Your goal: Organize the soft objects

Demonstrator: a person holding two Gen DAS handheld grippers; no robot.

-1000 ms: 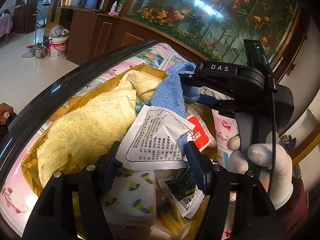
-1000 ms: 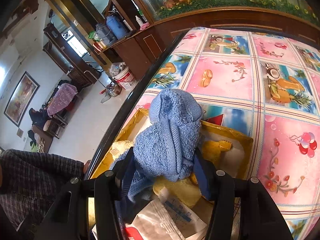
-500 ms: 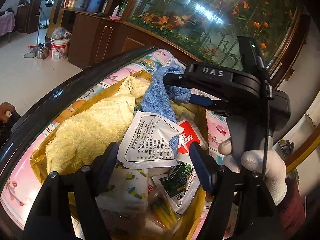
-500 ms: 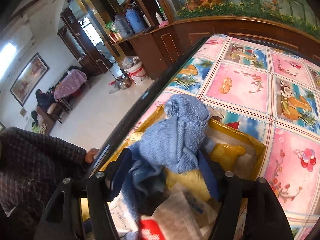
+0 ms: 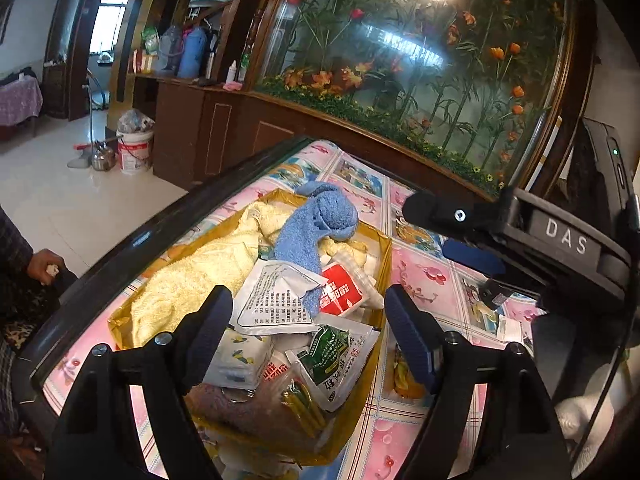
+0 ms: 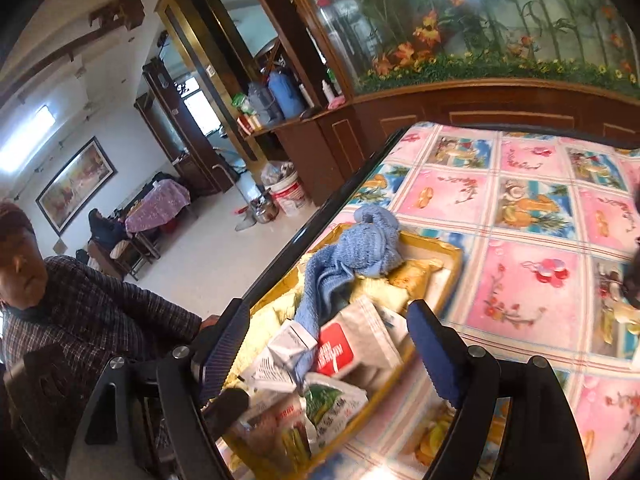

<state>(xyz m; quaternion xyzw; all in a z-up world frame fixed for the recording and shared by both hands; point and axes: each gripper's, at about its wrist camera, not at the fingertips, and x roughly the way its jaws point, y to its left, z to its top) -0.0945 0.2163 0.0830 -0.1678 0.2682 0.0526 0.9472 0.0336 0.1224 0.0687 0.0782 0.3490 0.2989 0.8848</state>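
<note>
Left wrist view: the left gripper (image 5: 308, 320) hovers over the near end of the gold tray (image 5: 386, 256), jaws wide apart and empty. Dead ahead, past the white packets (image 5: 276, 304), the blue cloth (image 5: 316, 224) lies draped on the heap, its bunched head at the far end and its tail trailing back toward this gripper. So the long axis runs almost straight along the fingers. A yellow towel (image 5: 192, 276) fills the tray's left side. Off to the right, the right gripper (image 5: 452, 232) hangs over the tablecloth (image 5: 420, 280), clear of the tray.

Right wrist view: the right gripper (image 6: 328, 344) is parted too, nothing between its pads. The blue cloth (image 6: 360, 248) sits ahead and slightly left, head far, tail sliding down toward the red-and-white packet (image 6: 336, 352). The tray's rim (image 6: 452, 264) lies beyond the right finger.

Judgement: both tools stand above the near half; the left one looks better lined up for the tail, coming in level.
</note>
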